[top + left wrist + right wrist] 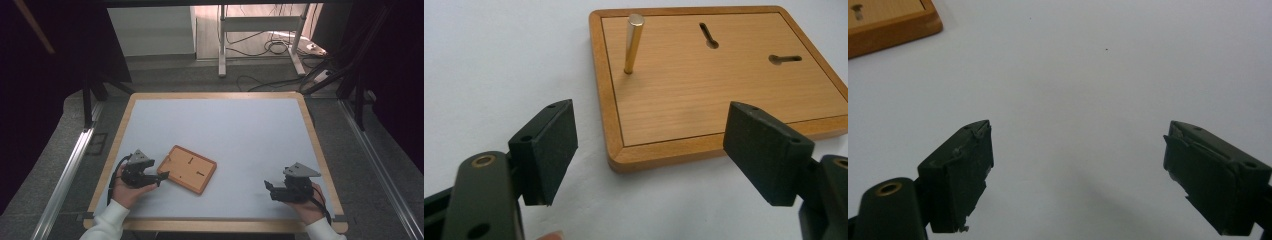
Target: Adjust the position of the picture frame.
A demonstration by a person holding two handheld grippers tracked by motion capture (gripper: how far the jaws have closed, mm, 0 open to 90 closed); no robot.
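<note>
A flat wooden board [187, 169] with a raised rim lies on the white tabletop, left of centre near the front. In the left gripper view the board [704, 85] carries an upright brass pin [633, 44] near its far left corner and two keyhole slots [709, 36]. My left gripper [161, 177] sits at the board's left corner, open, its jaws on either side of that near corner [656, 145] without touching it. My right gripper [269, 188] rests open at the front right, well away from the board, over bare table [1078, 160]. A corner of the board [888, 25] shows at the upper left there.
The white table [225, 125] has a wooden rim. Dark fabric, floor rails and a metal stand [260, 35] with cables lie beyond the far edge. A person's hands and white sleeves [107, 222] come in from the front edge.
</note>
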